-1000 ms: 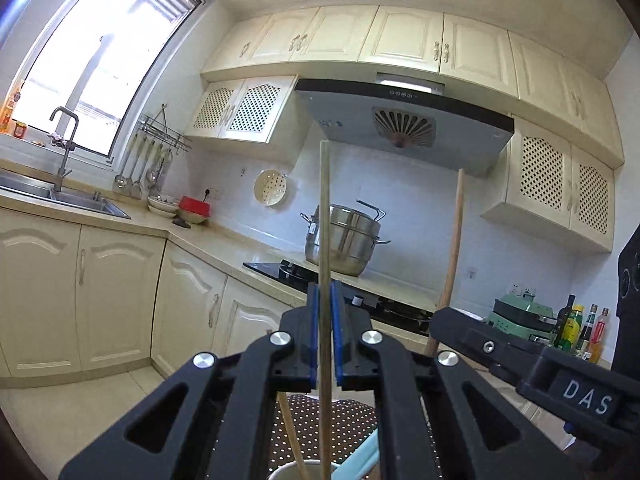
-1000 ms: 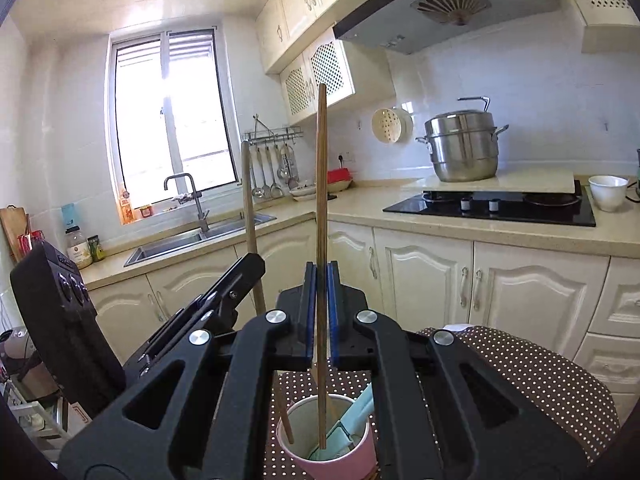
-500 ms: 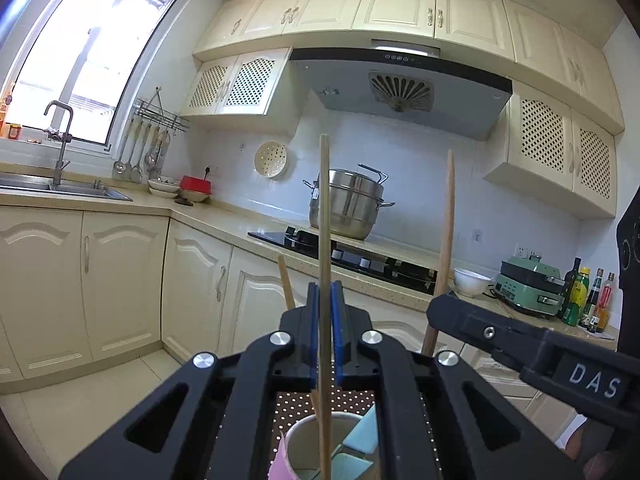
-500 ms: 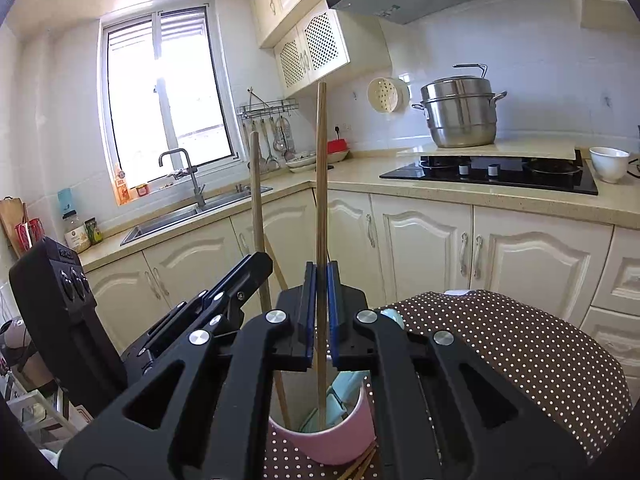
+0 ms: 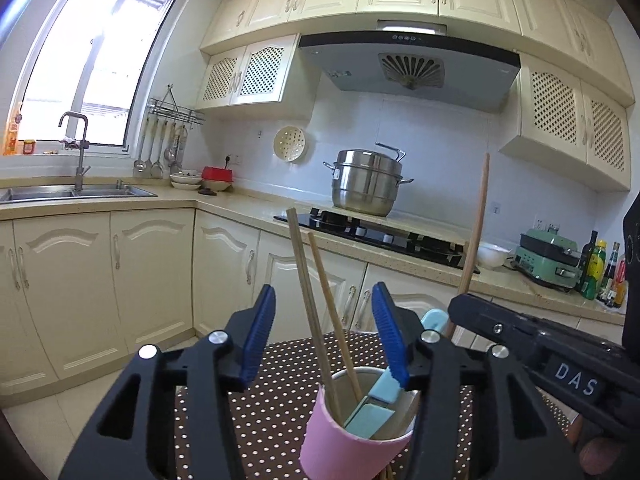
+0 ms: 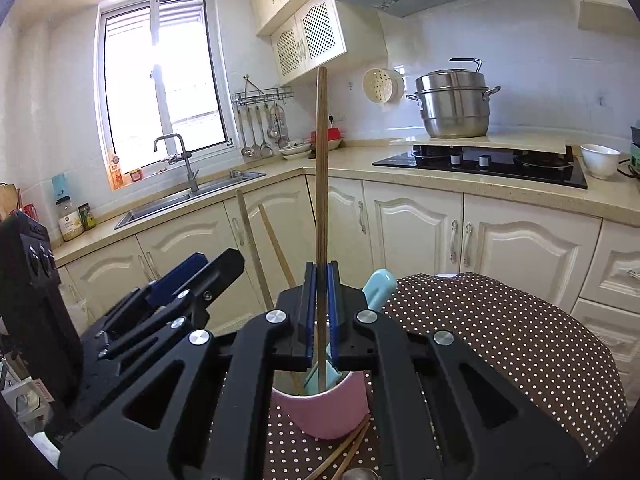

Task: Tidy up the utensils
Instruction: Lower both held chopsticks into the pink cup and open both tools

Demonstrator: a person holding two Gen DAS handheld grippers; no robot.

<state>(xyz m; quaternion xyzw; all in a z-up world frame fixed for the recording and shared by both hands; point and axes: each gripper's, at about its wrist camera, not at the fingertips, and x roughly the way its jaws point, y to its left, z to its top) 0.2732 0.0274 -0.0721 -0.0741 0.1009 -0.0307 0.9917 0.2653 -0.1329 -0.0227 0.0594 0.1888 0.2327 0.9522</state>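
A pink cup (image 5: 352,446) stands on a brown polka-dot cloth (image 5: 264,396). It holds two wooden chopsticks (image 5: 310,304) and a light blue utensil (image 5: 376,400). My left gripper (image 5: 324,340) is open above the cup, with the chopsticks standing free between its jaws. My right gripper (image 6: 320,312) is shut on a darker wooden chopstick (image 6: 321,184), held upright with its lower end inside the pink cup (image 6: 328,416). The right gripper also shows in the left wrist view (image 5: 520,344), at the right.
Loose chopsticks (image 6: 344,456) lie on the cloth (image 6: 500,344) in front of the cup. Behind are cream cabinets, a sink (image 5: 76,192), a black hob (image 5: 380,234) with a steel pot (image 5: 368,182), and a white bowl (image 6: 600,160).
My left gripper has opened and let go of its chopstick, which now leans in the cup. Both grippers have come lower toward the cup. The right gripper stays shut on its chopstick.
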